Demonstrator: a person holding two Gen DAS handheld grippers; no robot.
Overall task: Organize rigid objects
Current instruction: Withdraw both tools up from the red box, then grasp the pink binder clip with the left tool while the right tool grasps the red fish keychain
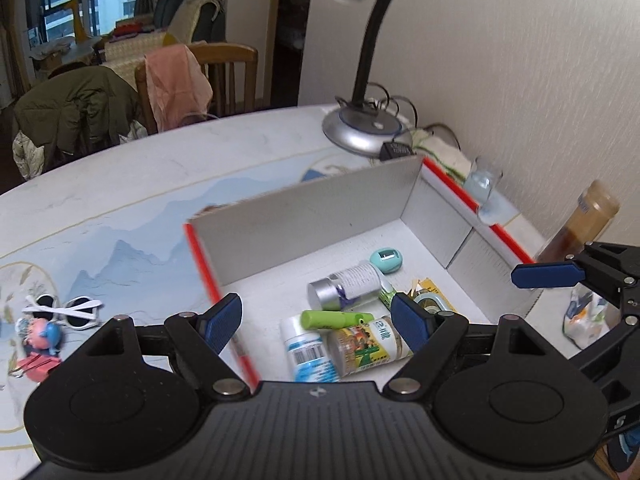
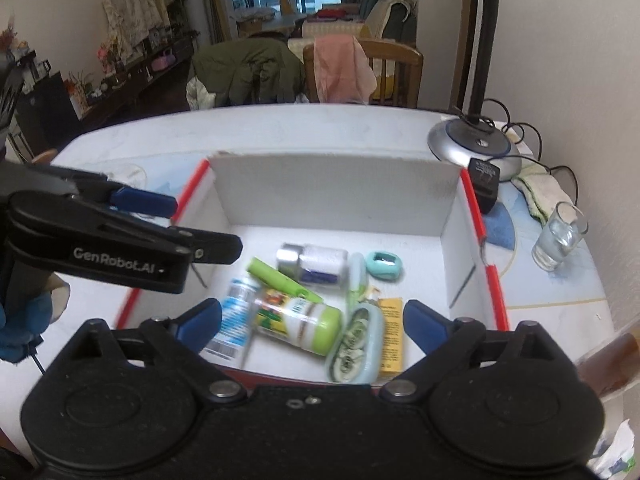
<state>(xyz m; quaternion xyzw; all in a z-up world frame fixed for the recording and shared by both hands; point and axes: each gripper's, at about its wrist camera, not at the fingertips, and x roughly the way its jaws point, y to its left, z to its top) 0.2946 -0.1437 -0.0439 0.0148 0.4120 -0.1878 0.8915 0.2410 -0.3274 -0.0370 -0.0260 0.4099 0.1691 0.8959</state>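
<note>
A white cardboard box with red edges stands on the table. Inside lie a silver-capped bottle, a green marker, a green-lidded jar, a blue-labelled bottle, a teal oval case, a tape dispenser and a yellow packet. My left gripper is open and empty above the box's near left edge. My right gripper is open and empty above the box's near edge.
White sunglasses and small toys with a red clip lie left of the box. A desk lamp, a black adapter, a glass and a brown bottle stand by the wall. Chairs stand beyond the table.
</note>
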